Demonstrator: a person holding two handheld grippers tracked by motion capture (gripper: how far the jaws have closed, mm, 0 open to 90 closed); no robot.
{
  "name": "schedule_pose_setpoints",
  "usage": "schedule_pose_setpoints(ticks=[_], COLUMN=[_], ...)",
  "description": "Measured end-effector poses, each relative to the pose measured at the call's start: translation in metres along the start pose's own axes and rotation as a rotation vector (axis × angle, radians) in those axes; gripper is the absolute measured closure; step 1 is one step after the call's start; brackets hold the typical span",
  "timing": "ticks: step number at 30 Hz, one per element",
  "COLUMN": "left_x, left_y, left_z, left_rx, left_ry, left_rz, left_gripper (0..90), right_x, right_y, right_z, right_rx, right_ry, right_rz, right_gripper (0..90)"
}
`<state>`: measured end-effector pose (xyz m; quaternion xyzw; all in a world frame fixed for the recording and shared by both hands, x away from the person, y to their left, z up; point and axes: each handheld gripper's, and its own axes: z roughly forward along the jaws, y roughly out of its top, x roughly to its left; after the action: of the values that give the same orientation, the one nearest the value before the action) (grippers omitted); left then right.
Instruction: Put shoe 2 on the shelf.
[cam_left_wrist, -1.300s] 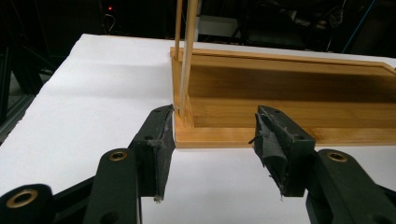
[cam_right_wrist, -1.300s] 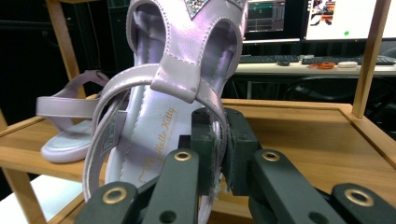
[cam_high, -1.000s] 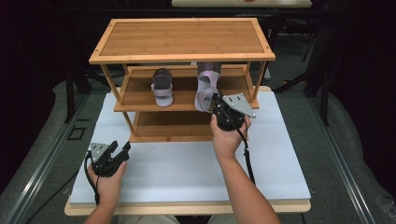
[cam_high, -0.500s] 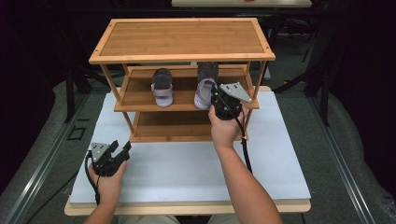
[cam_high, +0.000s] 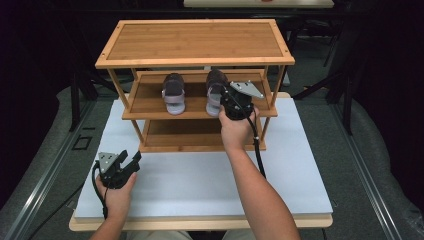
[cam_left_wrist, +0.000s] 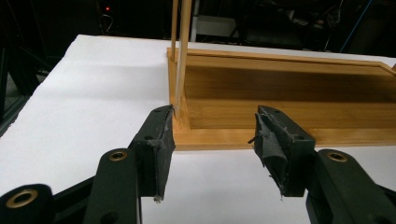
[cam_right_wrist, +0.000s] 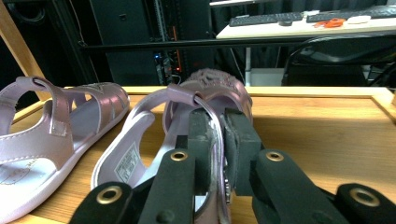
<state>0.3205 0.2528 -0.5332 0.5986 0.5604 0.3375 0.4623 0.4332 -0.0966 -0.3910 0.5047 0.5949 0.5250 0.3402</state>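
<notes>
Now that the right-hand sandal (cam_right_wrist: 187, 135) has come down from its tilt and sits flat on the middle shelf (cam_high: 145, 106) beside its mate (cam_high: 173, 92), the right gripper (cam_high: 235, 102) is still clamped on its heel strap, jaws pressed together over the thin band. That reads to me as a placement nearly finished, with only the release left. The left gripper (cam_high: 120, 167) stays idle over the white table (cam_high: 200, 185), jaws apart and holding nothing, facing the rack's bottom shelf (cam_left_wrist: 289, 107).
</notes>
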Motion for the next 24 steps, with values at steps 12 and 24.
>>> schedule_pose_setpoints(ticks=[12,24], left_x=[-0.02,-0.041], left_y=[0.025,0.082], left_z=[-0.005,0.006], left_rx=[-0.062,-0.091], left_ry=[-0.083,-0.155], left_rz=[0.037,0.095], left_gripper=[51.2,57.6], right_x=[-0.005,0.001], right_y=[0.004,0.01], right_z=[0.002,-0.026], right_rx=[-0.026,-0.091], right_ry=[0.118,0.125], right_rz=[0.039,-0.027], right_gripper=[66.3,58.0])
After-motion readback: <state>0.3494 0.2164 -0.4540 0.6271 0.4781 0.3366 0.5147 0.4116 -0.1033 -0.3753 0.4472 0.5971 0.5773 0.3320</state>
